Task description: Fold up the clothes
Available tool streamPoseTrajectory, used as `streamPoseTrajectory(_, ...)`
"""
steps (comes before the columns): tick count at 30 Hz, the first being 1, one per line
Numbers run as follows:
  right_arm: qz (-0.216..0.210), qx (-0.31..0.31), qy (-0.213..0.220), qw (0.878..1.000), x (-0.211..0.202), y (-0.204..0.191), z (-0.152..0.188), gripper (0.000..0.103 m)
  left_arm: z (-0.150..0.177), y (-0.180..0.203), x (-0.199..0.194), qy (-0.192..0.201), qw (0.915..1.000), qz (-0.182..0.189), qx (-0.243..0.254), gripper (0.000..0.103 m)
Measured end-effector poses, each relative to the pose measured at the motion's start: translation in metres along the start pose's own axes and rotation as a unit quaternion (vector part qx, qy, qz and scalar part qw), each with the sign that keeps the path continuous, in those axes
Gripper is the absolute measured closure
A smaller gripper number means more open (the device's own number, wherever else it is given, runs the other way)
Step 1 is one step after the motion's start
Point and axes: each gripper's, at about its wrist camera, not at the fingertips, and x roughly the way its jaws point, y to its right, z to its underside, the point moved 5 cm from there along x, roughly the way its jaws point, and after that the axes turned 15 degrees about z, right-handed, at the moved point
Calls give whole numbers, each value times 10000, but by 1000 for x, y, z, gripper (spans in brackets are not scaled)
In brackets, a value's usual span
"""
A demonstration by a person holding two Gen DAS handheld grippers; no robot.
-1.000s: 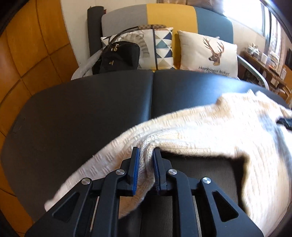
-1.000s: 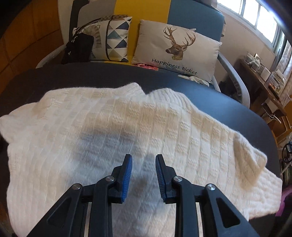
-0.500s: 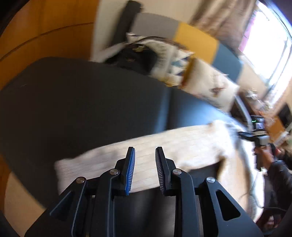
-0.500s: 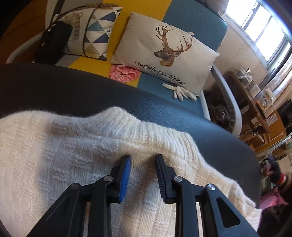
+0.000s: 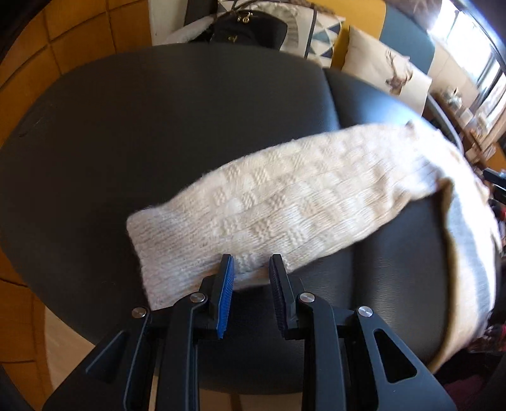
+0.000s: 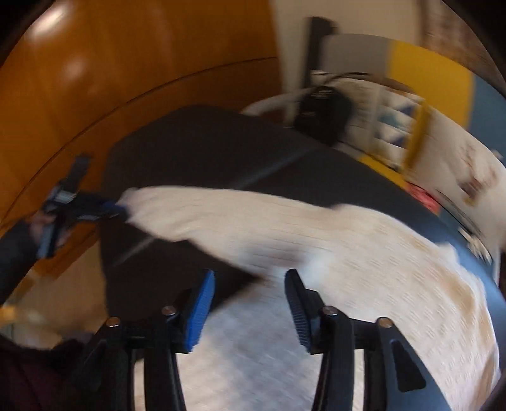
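Sweater (image 5: 284,202), cream knit with blocky texture, spread on dark padded surface (image 5: 177,126). Sleeve stretched flat across left wrist view, cuff end toward left, body bunched and draped off right side. Same sweater (image 6: 363,253) in right wrist view, blurred, sleeve reaching left across the surface, body filling lower right.

Left gripper (image 5: 251,268) with jaws apart, fingertips at near edge of sleeve close to cuff, nothing pinched; touching the knit or just above, cannot tell. Blue pad on left finger, dark pad on right.

Right gripper (image 6: 249,281) with jaws wide apart, hanging over near part of sweater body where it meets the sleeve, holding nothing. Heavy motion blur across that view.

Left gripper (image 6: 79,205) also seen far left in right wrist view, at sleeve tip, gripped by person's hand in dark sleeve; too blurred for jaw state there.

Behind the surface: sofa in grey, yellow and blue, black bag (image 5: 249,28), patterned cushion (image 5: 319,38), deer-print cushion (image 5: 389,76). Orange wood panelling (image 6: 142,69) on left. Bright window (image 5: 455,25) upper right.
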Motion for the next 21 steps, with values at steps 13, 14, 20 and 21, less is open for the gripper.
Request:
streamPoseTrajectory(13,62,-1752,-1015,9793,106,-98,-39,48,-17,1,8,369,9982,-477,-76,97)
streamPoseTrajectory(14,30,-1635,-1059,9808,109,-95,-41,61,-18,-1,7,476,9975,-483,-175,98)
streamPoseTrajectory(20,20,-1018,-1059,9892,125,-83,-61,95,-34,-18,5,1084,9901,-635,-627,98)
streamPoseTrajectory(21,16,-889,-1003,9910,127,-82,-68,95,-40,-19,3,1191,9883,-676,-665,98)
